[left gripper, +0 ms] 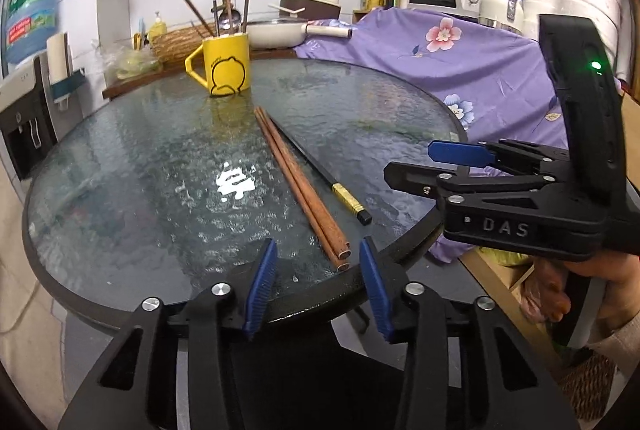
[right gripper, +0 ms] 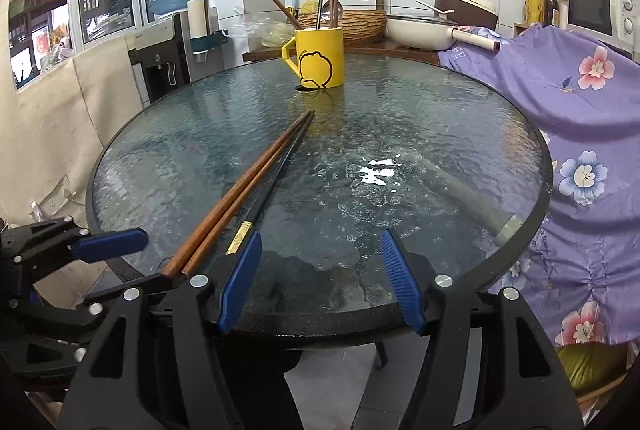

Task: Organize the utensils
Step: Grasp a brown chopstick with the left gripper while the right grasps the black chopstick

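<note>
Done: several utensils standing in the yellow mug (left gripper: 226,64) at the far side of the surface (left gripper: 120,170).
Left: two brown chopsticks (left gripper: 300,186) and one black chopstick (left gripper: 320,170) lying flat, nearer than the mug.
Left gripper (left gripper: 318,282): fingers partly open around the brown ends, gripping nothing.
Right gripper (right gripper: 320,282): open, empty.
</note>
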{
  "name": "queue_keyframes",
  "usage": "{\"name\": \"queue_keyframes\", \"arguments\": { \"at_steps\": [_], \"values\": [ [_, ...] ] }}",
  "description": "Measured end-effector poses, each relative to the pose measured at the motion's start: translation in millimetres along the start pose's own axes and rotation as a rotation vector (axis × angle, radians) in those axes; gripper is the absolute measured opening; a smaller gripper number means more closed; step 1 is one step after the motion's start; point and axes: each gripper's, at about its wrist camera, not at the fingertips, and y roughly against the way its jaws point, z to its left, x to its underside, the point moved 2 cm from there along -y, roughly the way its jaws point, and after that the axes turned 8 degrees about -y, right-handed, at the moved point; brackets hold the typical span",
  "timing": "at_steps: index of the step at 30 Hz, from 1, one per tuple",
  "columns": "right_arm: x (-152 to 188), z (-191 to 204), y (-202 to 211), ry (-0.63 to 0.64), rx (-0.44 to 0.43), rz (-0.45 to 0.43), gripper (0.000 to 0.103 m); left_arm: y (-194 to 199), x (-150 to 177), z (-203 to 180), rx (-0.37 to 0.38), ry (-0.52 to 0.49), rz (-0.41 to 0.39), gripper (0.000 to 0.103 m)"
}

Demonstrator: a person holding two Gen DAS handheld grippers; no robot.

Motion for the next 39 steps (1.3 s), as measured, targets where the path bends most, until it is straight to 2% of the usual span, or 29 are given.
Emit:
{"name": "queue_keyframes", "arguments": {
  "at_steps": [6, 19, 23, 27, 29, 34, 37, 39],
  "values": [
    [1.3, 5.2, -1.6, 0.007, -0.016, 0.006, 0.062, 0.8, 2.3, 8.7, 0.013, 0.050, 0.005, 0.031],
    [9.8, 26.0, -8.3, 0.056, -0.040, 0.027, 0.062, 4.5, 6.3, 33.8, 0.012, 0.151, 0.014, 0.030],
    [13.0, 31.7, -10.9, 0.075, -0.023, 0.030, 0.061, 3.0, 5.4, 33.4, -0.016, 0.133, 0.015, 0.029],
    [14.5, 35.0, -14.1, 0.091, 0.001, 0.028, 0.053, 1.7, 4.2, 27.6, -0.045, 0.104, 0.015, 0.028],
    [14.2, 36.0, -15.1, 0.086, -0.005, 0.031, 0.050, 0.6, 3.5, 27.2, -0.054, 0.104, 0.015, 0.024],
    [15.8, 39.7, -15.4, 0.086, 0.008, 0.020, 0.047, -1.8, 2.1, 25.2, -0.075, 0.084, 0.018, 0.021],
    [17.1, 44.7, -14.8, 0.101, 0.012, 0.013, 0.037, -3.5, 1.1, 24.0, -0.082, 0.076, 0.017, 0.017],
    [17.9, 47.8, -14.2, 0.111, 0.004, 0.011, 0.027, -4.5, 1.0, 23.5, -0.088, 0.072, 0.017, 0.015]
  ]
}}
